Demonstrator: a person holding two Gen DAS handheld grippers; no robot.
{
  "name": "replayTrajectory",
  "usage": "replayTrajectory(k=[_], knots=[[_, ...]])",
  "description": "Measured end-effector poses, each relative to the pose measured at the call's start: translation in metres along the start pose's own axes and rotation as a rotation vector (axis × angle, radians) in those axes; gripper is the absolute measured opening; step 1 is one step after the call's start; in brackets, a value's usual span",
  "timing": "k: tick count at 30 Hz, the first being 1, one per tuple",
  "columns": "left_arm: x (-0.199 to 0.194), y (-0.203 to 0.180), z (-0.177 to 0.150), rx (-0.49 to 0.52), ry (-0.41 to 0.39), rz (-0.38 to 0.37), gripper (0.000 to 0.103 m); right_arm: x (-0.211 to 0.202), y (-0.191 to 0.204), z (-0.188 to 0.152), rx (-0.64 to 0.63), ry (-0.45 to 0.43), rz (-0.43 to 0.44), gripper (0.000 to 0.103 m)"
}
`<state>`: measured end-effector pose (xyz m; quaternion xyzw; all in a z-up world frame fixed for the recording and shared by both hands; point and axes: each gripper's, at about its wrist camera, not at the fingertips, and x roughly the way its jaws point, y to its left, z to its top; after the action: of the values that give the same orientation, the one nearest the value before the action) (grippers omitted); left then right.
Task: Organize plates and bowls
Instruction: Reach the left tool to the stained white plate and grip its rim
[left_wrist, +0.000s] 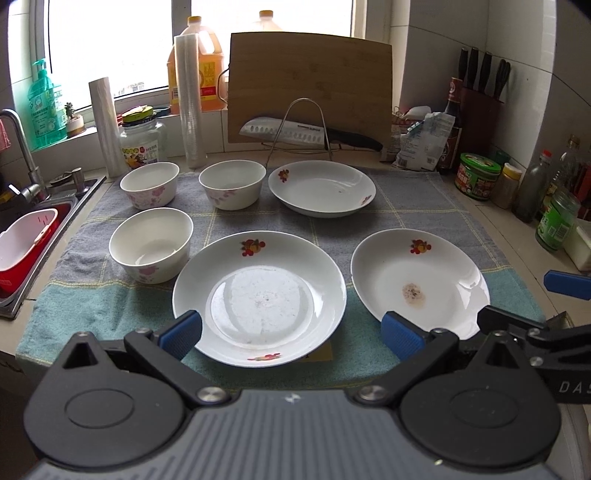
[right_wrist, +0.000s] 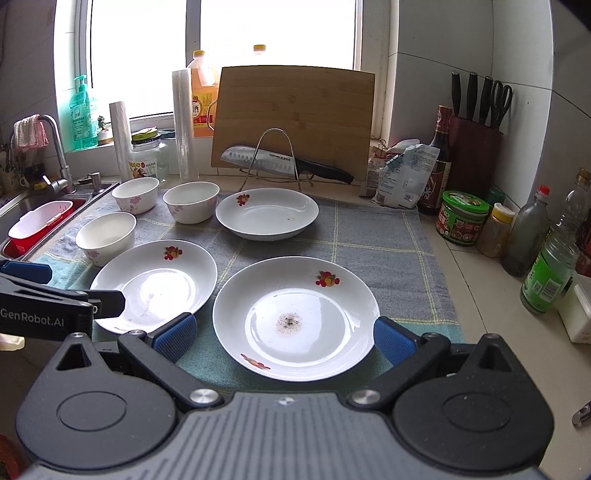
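Plates and bowls are all laid out separately on the towel (left_wrist: 424, 206), nothing stacked yet as far as I can see. Left gripper (left_wrist: 291, 334) sits wide open at the bottom of its frame, its pads either side of the centre plate (left_wrist: 258, 295), not touching anything. Right gripper (right_wrist: 284, 338) is the same deal, spread wide around the stained plate (right_wrist: 295, 317) in the lower middle of its view, holding nothing. Third plate (left_wrist: 321, 188) is upper centre, with three bowls to the left: near bowl (left_wrist: 151, 243), back-left bowl (left_wrist: 149, 182), back-mid bowl (left_wrist: 232, 182). My worry: those plate rims are thin and glossy, so a shallow pinch could let one slip and clatter onto its neighbour. Also the two front plates look nearly touching, so lifting one at an angle might nudge the other toward the towel's front edge. Sink (left_wrist: 22, 236) at the left is close to the bowls too.
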<state>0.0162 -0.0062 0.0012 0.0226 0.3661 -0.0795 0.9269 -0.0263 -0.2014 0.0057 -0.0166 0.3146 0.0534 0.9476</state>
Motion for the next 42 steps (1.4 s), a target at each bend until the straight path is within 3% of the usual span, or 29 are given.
replayTrajectory(k=[8,15,24,36,42], knots=[[0.031,0.009,0.005,0.038,0.031,-0.077,0.102,0.032,-0.015,-0.024,0.020,0.058,-0.012,0.103],[0.048,0.004,0.011,0.150,0.059,-0.105,0.102,0.058,-0.021,-0.044,0.046,0.127,-0.037,0.103],[0.066,0.004,0.022,0.188,0.100,-0.170,0.102,0.091,-0.017,-0.057,0.042,0.182,-0.054,0.103],[0.084,-0.002,0.043,0.275,0.126,-0.235,0.102,0.114,-0.013,-0.050,0.012,0.169,-0.039,0.103],[0.099,-0.008,0.063,0.321,0.153,-0.309,0.102,0.114,-0.014,-0.051,0.005,0.152,-0.027,0.103]])
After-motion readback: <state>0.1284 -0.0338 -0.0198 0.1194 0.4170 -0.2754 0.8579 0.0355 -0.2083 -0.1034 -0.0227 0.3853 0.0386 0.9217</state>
